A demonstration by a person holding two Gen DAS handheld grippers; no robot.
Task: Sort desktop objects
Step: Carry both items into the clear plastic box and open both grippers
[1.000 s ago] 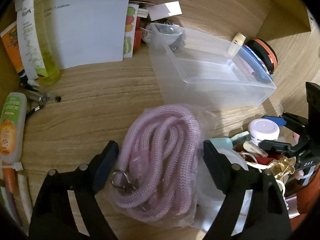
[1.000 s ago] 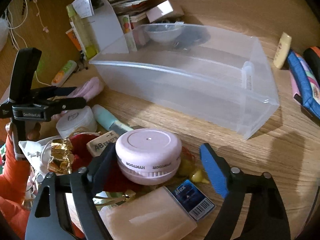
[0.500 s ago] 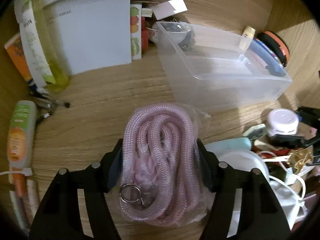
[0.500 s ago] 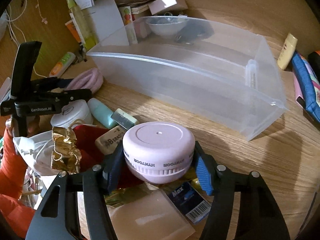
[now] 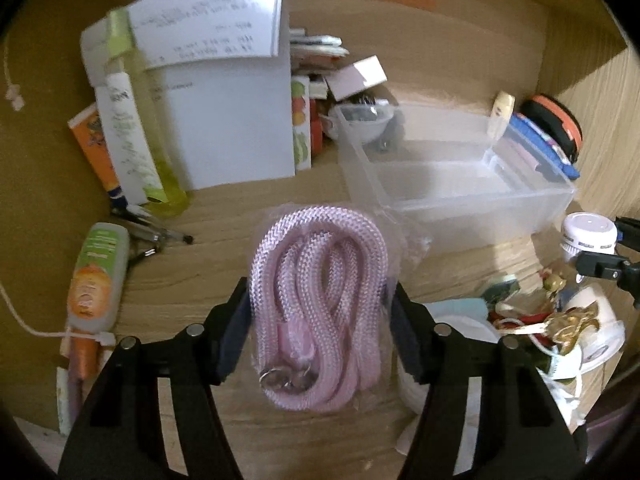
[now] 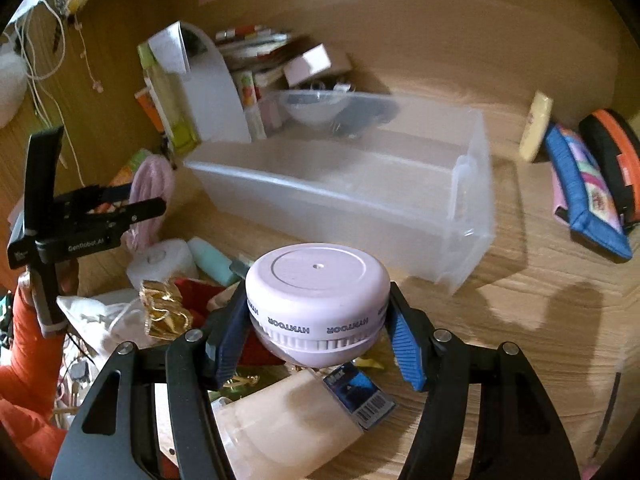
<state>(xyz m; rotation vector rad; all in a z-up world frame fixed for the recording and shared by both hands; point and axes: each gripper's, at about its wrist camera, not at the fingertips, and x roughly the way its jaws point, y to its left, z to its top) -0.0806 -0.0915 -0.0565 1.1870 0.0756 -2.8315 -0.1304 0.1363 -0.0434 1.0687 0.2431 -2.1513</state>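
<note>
Left gripper (image 5: 320, 332) and right gripper (image 6: 316, 328), both apparently clamped, level.

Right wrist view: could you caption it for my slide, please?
Right gripper clamps a pink round case before the clear bin.

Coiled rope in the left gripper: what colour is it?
Pale pink braided rope, bagged in clear plastic; clearest in the left wrist view.

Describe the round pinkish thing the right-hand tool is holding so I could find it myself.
Start at the clear plastic bin on the wooden desk; just in front of it the right gripper clamps a pale pink round puck. Unlike its neighbours, it has HYNTOOR printed around its side.
</note>
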